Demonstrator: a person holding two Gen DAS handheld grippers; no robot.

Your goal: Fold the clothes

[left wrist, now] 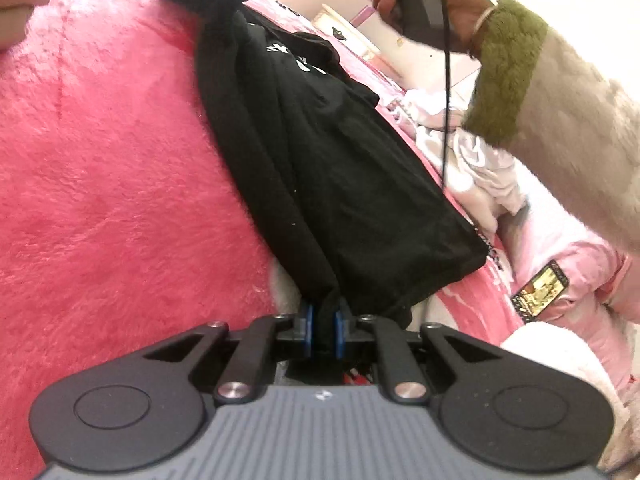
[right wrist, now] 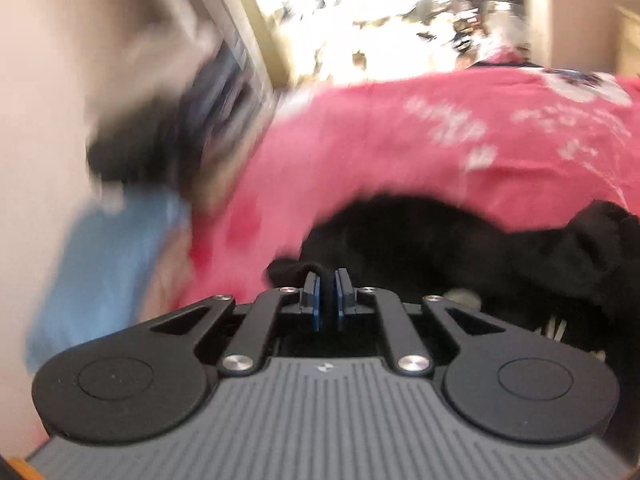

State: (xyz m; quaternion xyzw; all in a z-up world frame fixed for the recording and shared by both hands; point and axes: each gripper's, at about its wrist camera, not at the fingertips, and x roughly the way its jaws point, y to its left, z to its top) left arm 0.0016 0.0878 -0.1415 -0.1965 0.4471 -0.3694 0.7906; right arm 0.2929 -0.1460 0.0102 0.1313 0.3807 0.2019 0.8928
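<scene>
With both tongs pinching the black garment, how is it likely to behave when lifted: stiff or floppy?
Probably floppy: the black garment bunches into folds where the left tongs pinch it. It likely sags between grips, since it lies slack on the pink blanket. A pinch seems enough; the right tongs are also shut on a thin fold.

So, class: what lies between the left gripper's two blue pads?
In the left wrist view, a bunched corner of the black garment sits pinched in the left gripper, nothing else.
</scene>
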